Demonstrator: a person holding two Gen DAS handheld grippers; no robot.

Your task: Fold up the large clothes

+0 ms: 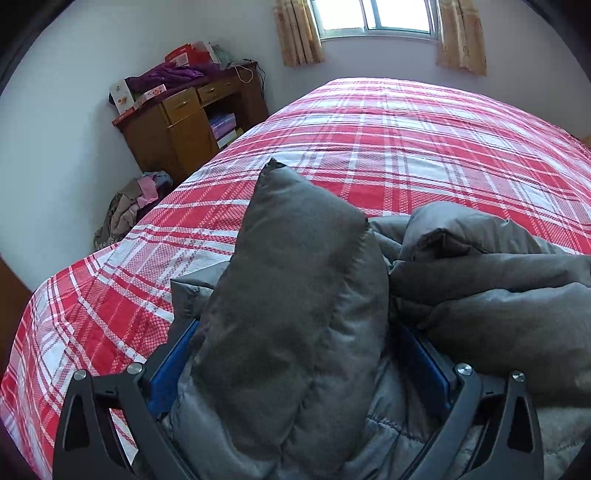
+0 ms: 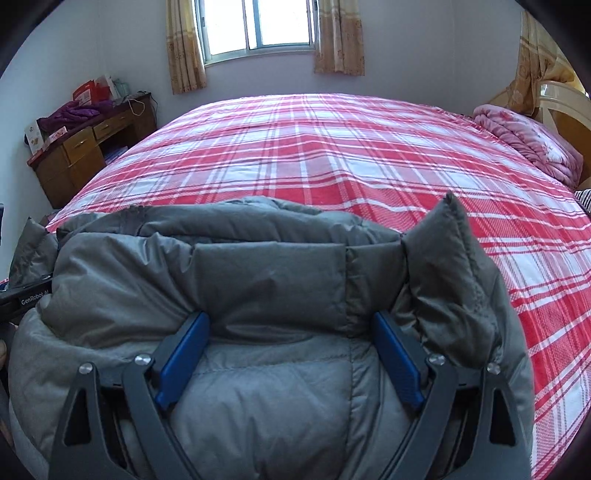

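- Both tongs stand wide: the left gripper (image 1: 295, 339) has a fat grey fold rising between its blue pads (image 1: 173, 365), and whether the pads press on it cannot be told; most of each pad is hidden by the cloth.
- Right gripper (image 2: 291, 332) gapes over the grey puffer jacket (image 2: 266, 280), its blue pads (image 2: 184, 354) lying on the padding, nothing pinched between them.
- Jacket lies bunched at the near edge of the plaid bed (image 2: 332, 147); its lower part is cut off by the frame, and sleeves cannot be told from body.
- Far left, a wooden desk (image 1: 184, 122) bears purple clothing (image 1: 166, 75) and boxes; a heap of clothes (image 1: 129, 210) sits below, blurred.
- Behind, a curtained window (image 2: 258, 26).
- Far right, a pink quilt (image 2: 524, 144) at the bed's corner.
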